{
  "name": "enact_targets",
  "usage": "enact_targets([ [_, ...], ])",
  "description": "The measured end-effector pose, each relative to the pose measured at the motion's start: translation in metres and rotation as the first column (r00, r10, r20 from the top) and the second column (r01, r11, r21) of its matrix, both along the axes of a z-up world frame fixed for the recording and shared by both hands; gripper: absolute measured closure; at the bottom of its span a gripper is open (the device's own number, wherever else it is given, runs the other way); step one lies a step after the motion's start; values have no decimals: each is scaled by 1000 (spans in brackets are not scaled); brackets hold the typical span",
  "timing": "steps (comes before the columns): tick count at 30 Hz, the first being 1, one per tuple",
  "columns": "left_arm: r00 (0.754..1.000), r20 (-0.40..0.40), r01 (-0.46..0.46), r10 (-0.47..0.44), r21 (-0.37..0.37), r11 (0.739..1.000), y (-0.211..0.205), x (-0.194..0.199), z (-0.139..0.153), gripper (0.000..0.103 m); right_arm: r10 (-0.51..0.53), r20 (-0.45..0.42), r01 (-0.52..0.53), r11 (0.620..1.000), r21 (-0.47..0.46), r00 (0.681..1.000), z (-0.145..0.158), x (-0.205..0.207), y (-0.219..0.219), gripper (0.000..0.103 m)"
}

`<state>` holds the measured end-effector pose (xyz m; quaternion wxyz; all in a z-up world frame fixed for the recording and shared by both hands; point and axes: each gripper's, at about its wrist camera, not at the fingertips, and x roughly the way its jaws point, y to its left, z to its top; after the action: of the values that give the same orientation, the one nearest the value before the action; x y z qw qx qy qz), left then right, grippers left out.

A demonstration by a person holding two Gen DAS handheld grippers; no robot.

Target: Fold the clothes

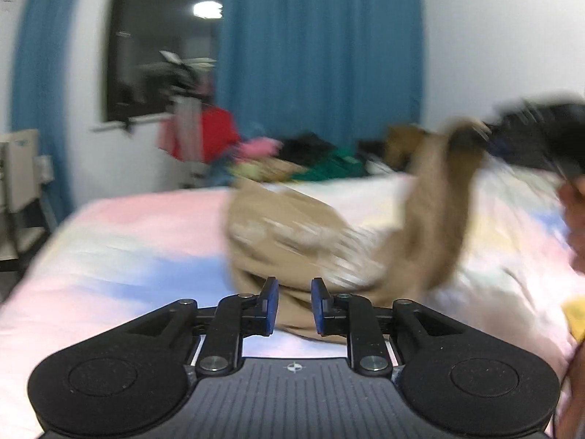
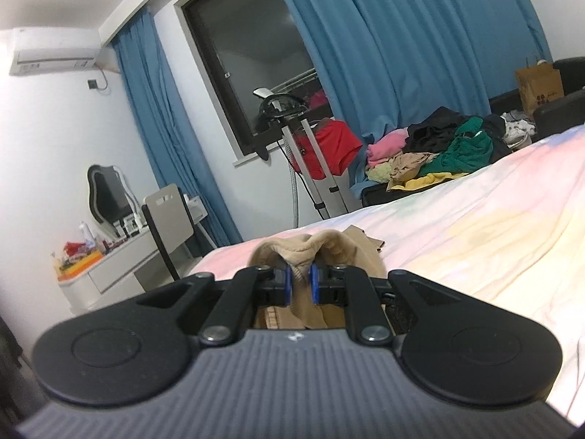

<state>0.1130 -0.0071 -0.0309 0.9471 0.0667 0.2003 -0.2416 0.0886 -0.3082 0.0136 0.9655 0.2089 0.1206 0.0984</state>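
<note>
Left gripper point(image 1: 294, 305) fingers slightly parted, empty, above the tan garment point(image 1: 292, 234) on the pastel bed point(image 1: 128, 241). Right gripper point(image 2: 300, 285) fingers clamped on its lifted edge. Beyond, heaped clothes point(image 2: 438, 150).

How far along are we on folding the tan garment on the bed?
Done: nothing reads as a finished fold; the tan garment lies rumpled on the bed. In hand: the right gripper is shut on a bunched edge, lifting one end; the left gripper is open with no cloth pinched. Left: the fold itself, plus the heap of clothes beyond the bed.
</note>
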Motion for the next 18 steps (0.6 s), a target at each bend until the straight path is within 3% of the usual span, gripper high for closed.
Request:
enact_targets([
  [4,995,-23,98,-97,44,994,-53,0,-36,80,-16,-12,16,1000,26,1000,-4,2,-3,89],
  [7,992,3,127,-128,106,986,-90,-6,-67,66,-16,-8,17,999,35,1000,-7,3,-4,89],
  [9,991,41,121,-129,156,980,-106,-5,-80,51,-21,-10,21,999,45,1000,-9,5,-5,89],
  [10,991,59,110,-123,180,977,-114,-2,-87,50,-22,-11,23,998,56,1000,-11,6,-7,89],
  [14,994,79,54,-80,289,956,-135,-3,-106,50,-35,-13,36,994,101,999,-16,11,-14,89],
  [18,997,74,-1,-24,314,949,-141,7,-116,57,-55,-18,57,990,131,998,-21,15,-21,89],
])
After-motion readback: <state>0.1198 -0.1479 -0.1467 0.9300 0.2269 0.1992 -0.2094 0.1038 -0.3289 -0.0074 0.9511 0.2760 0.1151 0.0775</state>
